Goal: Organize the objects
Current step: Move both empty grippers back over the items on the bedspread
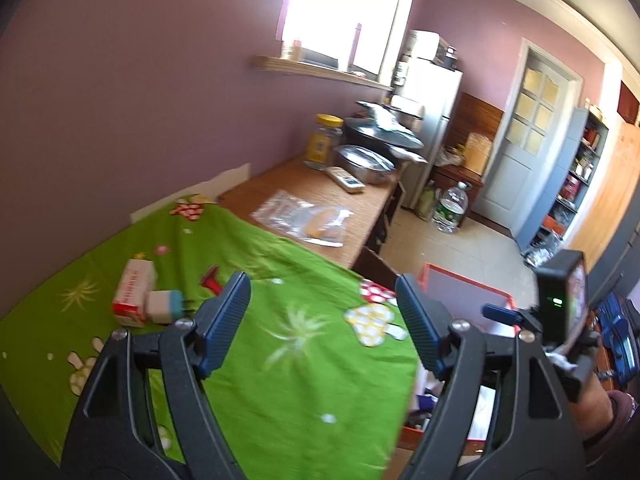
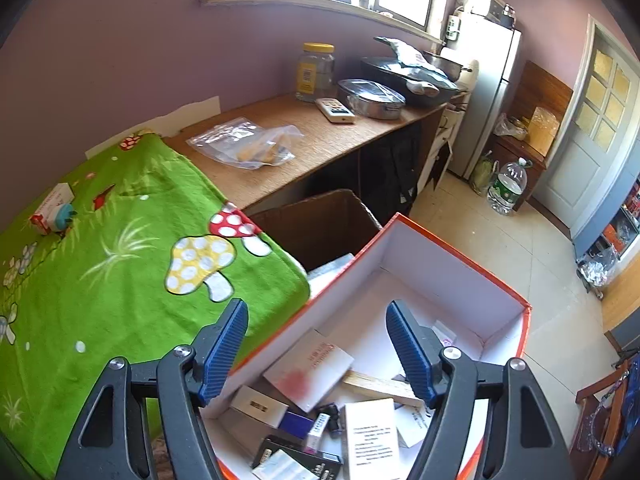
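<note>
A green mushroom-print cloth point(image 1: 280, 360) covers the table. On its far left lie a red-and-white carton point(image 1: 134, 298) and a small white-and-blue item point(image 1: 166, 306), also seen as the carton point(image 2: 50, 208) in the right wrist view. My left gripper point(image 1: 322, 322) hangs open above the cloth, nothing between its fingers. My right gripper point(image 2: 316, 354) is open over the orange-rimmed white box point(image 2: 460, 272), which holds several small boxes and cards. That box point(image 1: 468, 292) sits off the table's right edge in the left wrist view, where the right gripper's body also shows.
A wooden counter point(image 2: 320, 140) behind the table carries a plastic bag point(image 2: 248, 144), a remote point(image 2: 335, 110), a yellow-lidded jar point(image 2: 315, 72) and metal pans point(image 2: 372, 96). A brown cardboard box point(image 2: 320, 220) stands below it. A fridge, water bottle point(image 2: 508, 186) and door lie beyond.
</note>
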Demonstrator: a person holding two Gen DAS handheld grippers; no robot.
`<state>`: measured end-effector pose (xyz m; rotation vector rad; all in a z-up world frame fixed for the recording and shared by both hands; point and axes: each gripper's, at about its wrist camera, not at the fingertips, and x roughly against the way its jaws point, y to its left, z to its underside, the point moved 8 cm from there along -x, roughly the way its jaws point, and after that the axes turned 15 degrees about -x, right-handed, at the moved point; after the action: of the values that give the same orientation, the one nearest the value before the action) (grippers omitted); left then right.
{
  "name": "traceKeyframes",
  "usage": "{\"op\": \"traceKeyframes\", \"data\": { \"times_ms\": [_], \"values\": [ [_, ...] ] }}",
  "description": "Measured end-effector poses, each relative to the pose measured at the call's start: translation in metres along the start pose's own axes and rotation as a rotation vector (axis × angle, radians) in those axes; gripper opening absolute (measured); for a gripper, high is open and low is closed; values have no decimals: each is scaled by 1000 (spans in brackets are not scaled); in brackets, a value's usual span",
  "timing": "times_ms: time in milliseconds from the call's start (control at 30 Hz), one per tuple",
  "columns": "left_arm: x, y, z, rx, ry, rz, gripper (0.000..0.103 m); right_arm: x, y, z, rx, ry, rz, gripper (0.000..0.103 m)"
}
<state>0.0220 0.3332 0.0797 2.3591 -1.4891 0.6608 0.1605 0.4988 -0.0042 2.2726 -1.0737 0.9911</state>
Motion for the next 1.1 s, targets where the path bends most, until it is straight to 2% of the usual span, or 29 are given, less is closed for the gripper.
{"op": "traceKeyframes", "data": {
  "times_ms": [233, 500, 700, 1000, 1100],
  "values": [
    [1, 59, 11, 73, -8, -70, 78, -2, 18, -2, 12, 4, -22, 74],
    [2, 119, 33, 213, -22, -119, 79, -10, 48, -4, 53, 9, -49, 75],
    [-4, 147, 54, 307, 1, -122, 79, -16, 82, -5, 79, 10, -101, 76],
    [-10, 183, 83, 396, 47, -147, 79, -21, 141, -4, 152, 5, -203, 79],
    [-10, 199, 95, 466, 52, -146, 79, -25, 157, -5, 167, 8, -234, 80]
  ]
}}
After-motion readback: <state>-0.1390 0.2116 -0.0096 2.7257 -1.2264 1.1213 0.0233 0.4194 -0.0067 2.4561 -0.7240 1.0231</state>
